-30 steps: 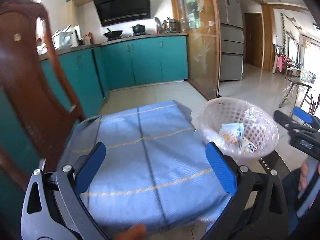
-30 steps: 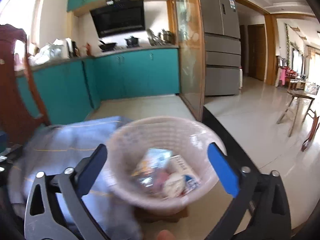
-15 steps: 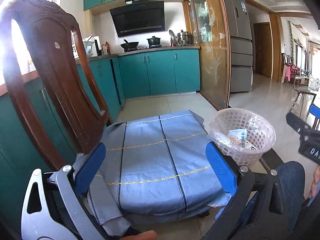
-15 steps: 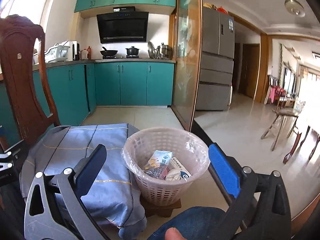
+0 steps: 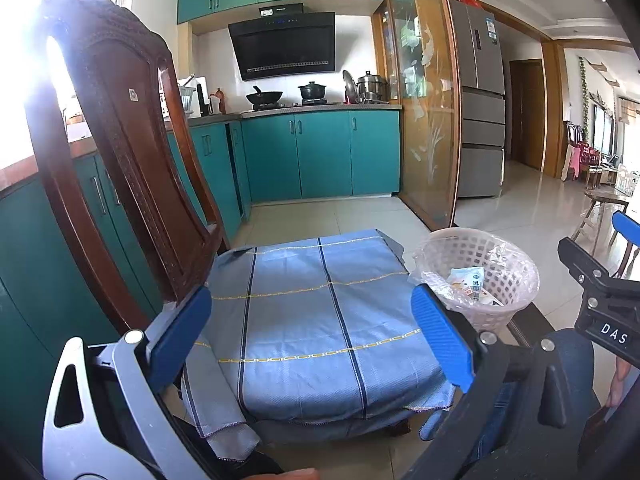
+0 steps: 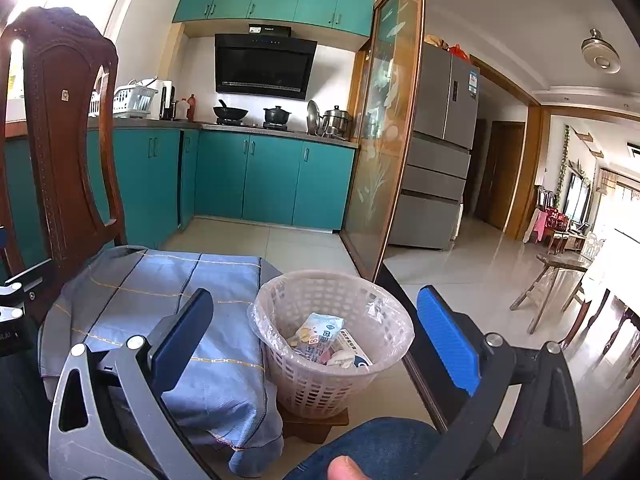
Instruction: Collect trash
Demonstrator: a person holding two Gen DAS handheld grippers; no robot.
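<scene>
A person's left gripper [image 5: 310, 334] is hovering with its jaws spread wide over a chair seat draped in a blue checked cloth [image 5: 308, 320], its blue pads [image 5: 440, 340] holding nothing and touching nothing. The right gripper [image 6: 316, 340] is likewise gaping wide and empty, its two fingers framing a white plastic basket [image 6: 332, 384] from above without making contact. In the left wrist view, the right gripper [image 5: 600, 280] is showing at the right edge, a black clamp body marked "DAS" with a blue finger tip poking up beyond it.

The trash [image 6: 328, 344], a handful of printed wrappers and packets, is lying in the bottom of the basket, which is lined with a clear plastic bag [image 6: 376, 308] folded over its rim. The basket is sitting on a low dark wooden stand [image 6: 316, 424] on the tiled floor, just beside the right edge of the cloth-covered chair [image 6: 60, 140], whose carved dark wood back is rising at the left of both views. The same basket [image 5: 480, 316] is appearing to the right of the seat in the left wrist view, with the wrappers [image 5: 470, 284] visible inside.

A knee in blue denim [image 6: 380, 444] is intruding at the bottom of the right wrist view, with a fingertip [image 6: 344, 468] just showing at the frame's lower edge. Behind, teal kitchen cabinets [image 6: 248, 176] are lining the wall beneath a black range hood [image 6: 262, 66], and a grey refrigerator [image 6: 440, 148] is standing past a glass partition [image 6: 380, 140].
</scene>
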